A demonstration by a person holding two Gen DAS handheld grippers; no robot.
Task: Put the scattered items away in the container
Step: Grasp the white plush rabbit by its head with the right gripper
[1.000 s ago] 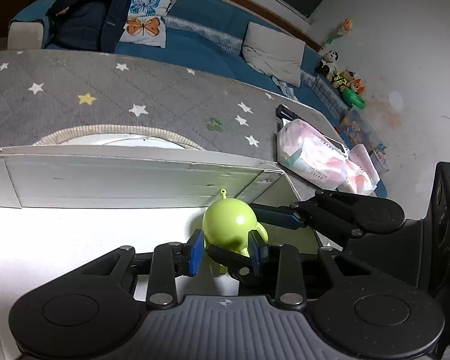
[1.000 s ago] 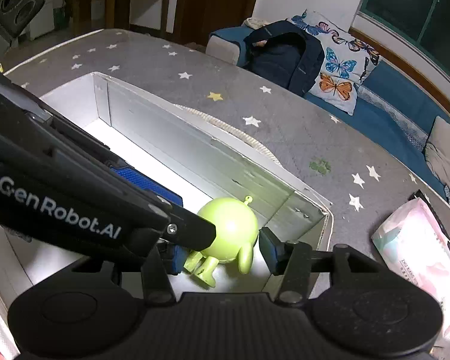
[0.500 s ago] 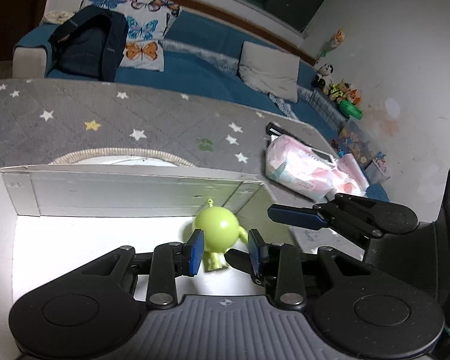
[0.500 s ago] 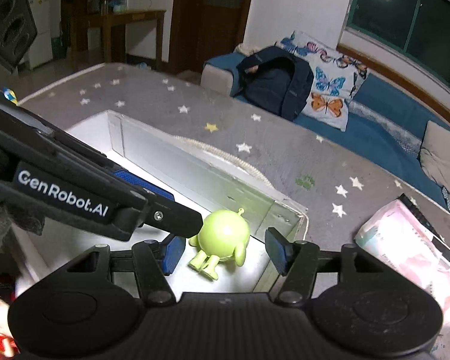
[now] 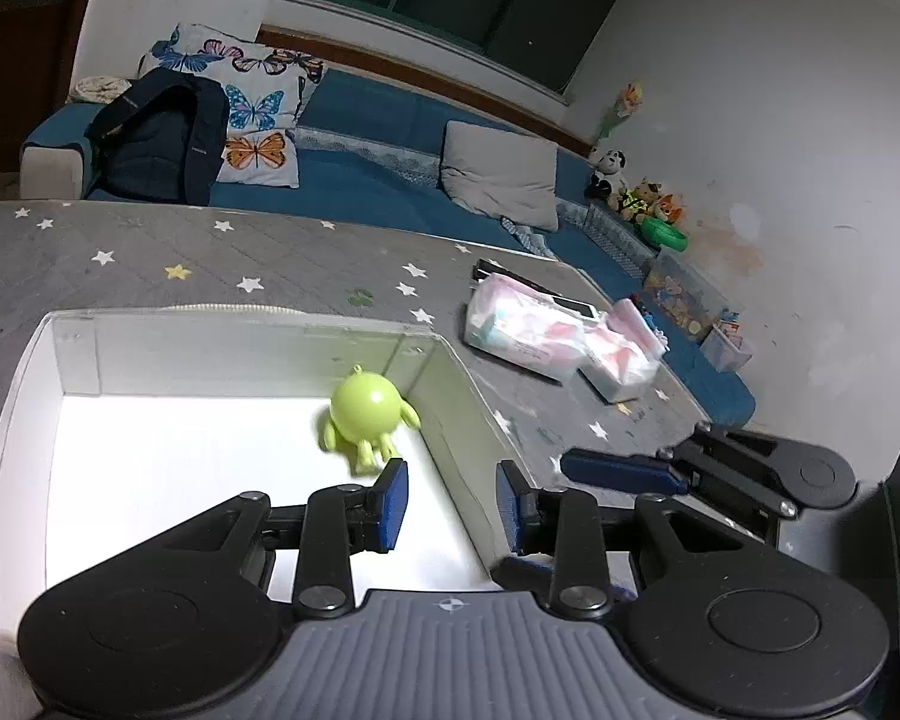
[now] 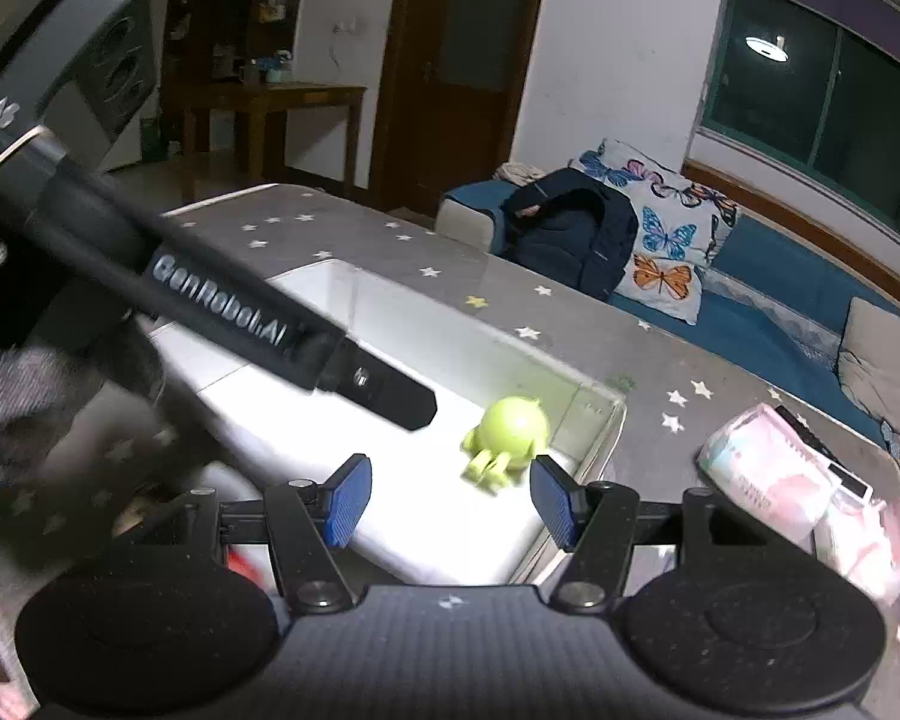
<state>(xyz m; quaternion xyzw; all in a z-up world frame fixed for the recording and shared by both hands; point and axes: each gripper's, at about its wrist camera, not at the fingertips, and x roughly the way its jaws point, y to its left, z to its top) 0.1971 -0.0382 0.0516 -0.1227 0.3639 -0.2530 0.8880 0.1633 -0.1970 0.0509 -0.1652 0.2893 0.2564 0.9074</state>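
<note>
Box (image 5: 444, 354) of white card sits on the star-patterned worktop (image 5: 150, 252), its floor mostly bare. A green toy (image 5: 366, 411) lies in the box's far right corner, against the right wall, antenna toward the far wall, legs toward the cameras. Left gripper (image 5: 450, 504) straddles that wall, jaws narrowly apart, empty. Right gripper (image 6: 450, 498), jaws wider, holds nothing.

Lime-green round figurine (image 5: 366, 414) with a small antenna and stubby limbs sits inside the white open-top box (image 5: 444, 408), on its bright floor, in the far right corner, close to both walls. Nothing grips it.
</note>
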